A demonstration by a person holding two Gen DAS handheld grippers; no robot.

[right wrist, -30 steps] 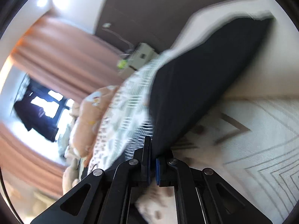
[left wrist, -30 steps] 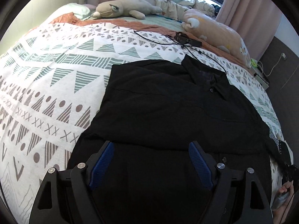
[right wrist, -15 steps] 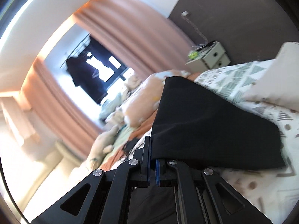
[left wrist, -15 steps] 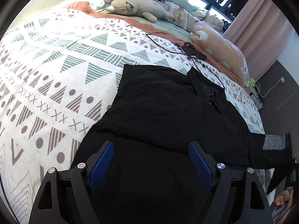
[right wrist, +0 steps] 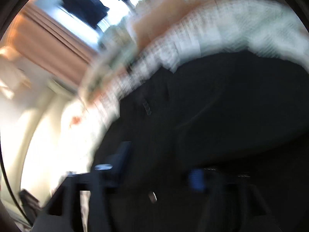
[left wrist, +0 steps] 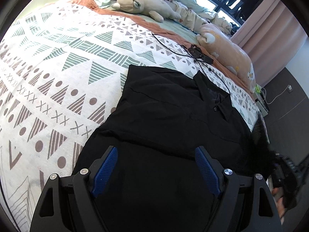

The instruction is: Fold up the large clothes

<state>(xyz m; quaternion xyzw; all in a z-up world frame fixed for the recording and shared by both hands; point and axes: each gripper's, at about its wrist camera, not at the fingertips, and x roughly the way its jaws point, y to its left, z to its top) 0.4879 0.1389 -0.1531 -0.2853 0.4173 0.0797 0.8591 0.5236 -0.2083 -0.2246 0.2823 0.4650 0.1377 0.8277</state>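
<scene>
The shirt (left wrist: 173,119) lies flat near the bed's (left wrist: 58,61) right edge, collar far. Left gripper (left wrist: 154,172) hovers apart over its hem; right gripper (right wrist: 158,166), just opening, holds nothing.

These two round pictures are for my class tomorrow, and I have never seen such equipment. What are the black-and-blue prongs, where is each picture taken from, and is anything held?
No robot here: a person holds a hand tool with two jaws in each hand, and a wide-angle camera on each tool looks along them. The left tool's view shows a black shirt spread on a patterned bedspread, with soft toys and a cable beyond. The left gripper hovers open over the shirt, holding nothing. The right tool's view is badly blurred; the right gripper has just been opening its jaws above the shirt, and no cloth looks pinched between them.
</scene>
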